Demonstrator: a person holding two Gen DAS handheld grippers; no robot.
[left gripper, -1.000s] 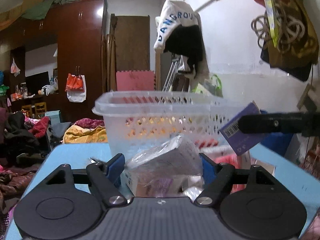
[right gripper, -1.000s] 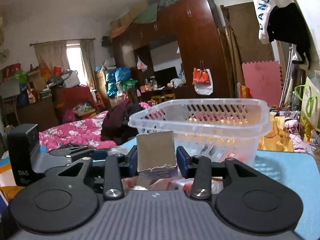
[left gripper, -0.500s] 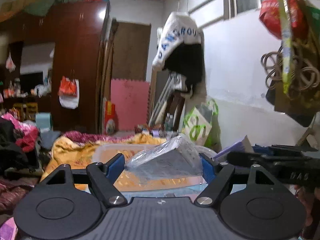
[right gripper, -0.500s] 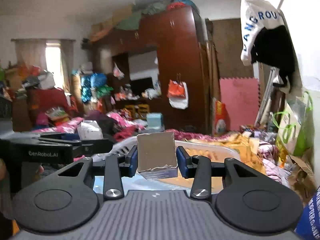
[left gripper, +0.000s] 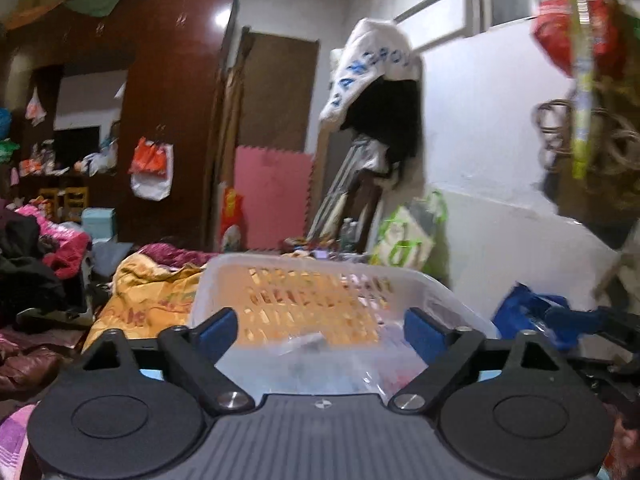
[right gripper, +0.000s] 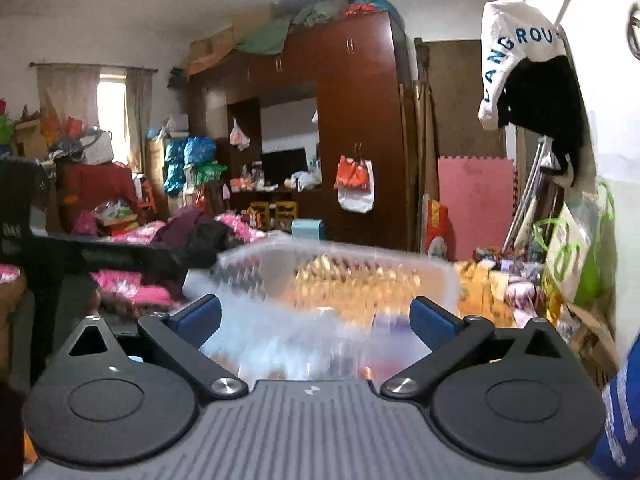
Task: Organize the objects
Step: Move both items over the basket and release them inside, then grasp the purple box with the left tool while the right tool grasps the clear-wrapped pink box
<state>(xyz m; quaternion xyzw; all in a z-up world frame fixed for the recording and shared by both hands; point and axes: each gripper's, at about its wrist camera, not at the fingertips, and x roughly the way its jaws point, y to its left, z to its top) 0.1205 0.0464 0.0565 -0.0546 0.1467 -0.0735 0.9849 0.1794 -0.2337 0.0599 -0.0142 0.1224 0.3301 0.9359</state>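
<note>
While both sets of jaws have just been opening and are now standing wide with nothing between them, the left gripper [left gripper: 320, 330] and right gripper [right gripper: 316, 320] are hovering over the clear basket [left gripper: 320, 280]. Dropped packages are lying inside it, blurred; whether more remains is not showing.

Basket [left gripper: 320, 292] translucent perforated plastic; wardrobe [right gripper: 360, 120] glossy dark wood; hanging cloth [right gripper: 516, 48] white.
</note>
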